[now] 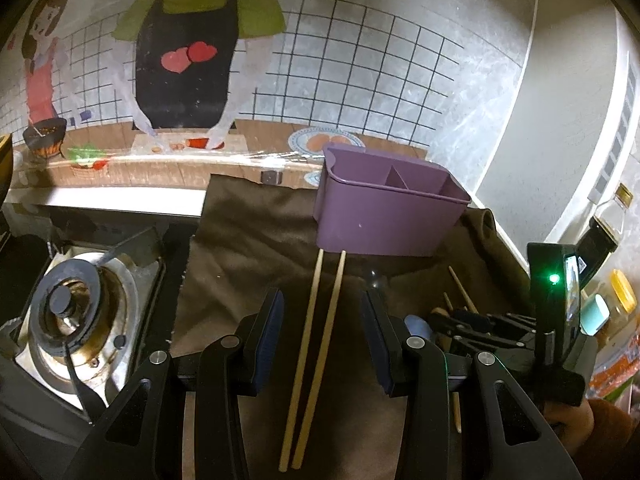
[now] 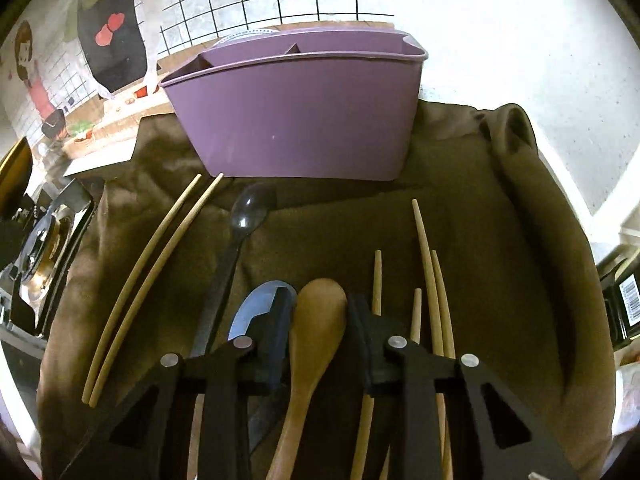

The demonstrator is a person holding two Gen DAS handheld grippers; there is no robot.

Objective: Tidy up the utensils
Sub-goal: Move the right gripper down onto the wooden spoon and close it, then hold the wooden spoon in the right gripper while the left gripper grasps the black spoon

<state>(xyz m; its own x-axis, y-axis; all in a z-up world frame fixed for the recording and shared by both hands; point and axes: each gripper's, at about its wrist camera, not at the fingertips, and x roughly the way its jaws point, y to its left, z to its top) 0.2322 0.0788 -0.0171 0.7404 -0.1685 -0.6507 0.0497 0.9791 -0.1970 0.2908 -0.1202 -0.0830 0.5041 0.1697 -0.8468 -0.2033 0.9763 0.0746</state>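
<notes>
A purple divided utensil holder [image 1: 384, 208] [image 2: 296, 116] stands empty on a brown cloth [image 1: 248, 240] [image 2: 500, 220]. My left gripper [image 1: 322, 312] is open, its fingers either side of a pair of wooden chopsticks [image 1: 316, 344] lying on the cloth; the pair also shows in the right wrist view [image 2: 148, 284]. My right gripper [image 2: 320, 312] is open around a wooden spoon [image 2: 316, 340]. Beside it lie a blue spoon [image 2: 256, 308], a black spoon [image 2: 244, 224] and several more chopsticks [image 2: 430, 280]. The right gripper also shows at the right of the left wrist view [image 1: 472, 320].
A gas stove burner [image 1: 76, 312] sits left of the cloth. An illustrated tiled wall [image 1: 360, 72] is behind the holder. Bottles and jars [image 1: 612, 300] stand at the far right. A dark box with a barcode [image 2: 624, 300] is at the right edge.
</notes>
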